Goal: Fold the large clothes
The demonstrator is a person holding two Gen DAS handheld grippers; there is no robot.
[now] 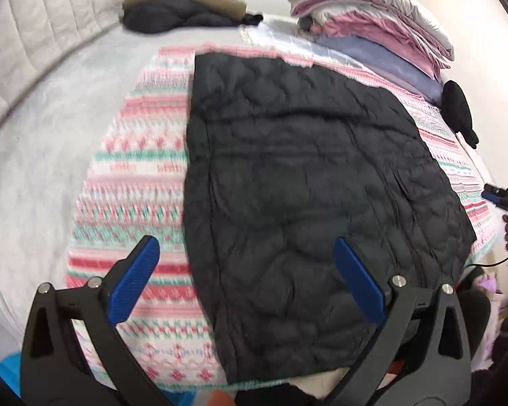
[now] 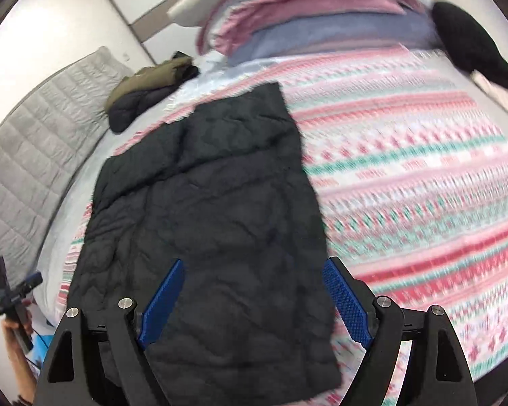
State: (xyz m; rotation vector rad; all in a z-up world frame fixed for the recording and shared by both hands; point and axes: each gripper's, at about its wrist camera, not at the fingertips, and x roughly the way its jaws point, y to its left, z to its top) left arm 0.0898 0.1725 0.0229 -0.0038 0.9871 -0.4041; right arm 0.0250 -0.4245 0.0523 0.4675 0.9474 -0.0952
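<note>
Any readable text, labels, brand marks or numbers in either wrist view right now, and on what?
None readable.
Black quilted jacket: no tag or logo showing.
Patterned blanket: woven motifs only, no letters.
Olive and dark clothes pile: no lettering visible; blurred.
Folded bedding stack: no label visible.

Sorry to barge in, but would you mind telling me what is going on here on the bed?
A person is folding a black quilted puffer jacket laid flat on a pink, white and green patterned blanket. Both the left gripper and the right gripper hang open above the jacket's near end, holding nothing. A stack of folded pink and grey bedding sits behind.
</note>
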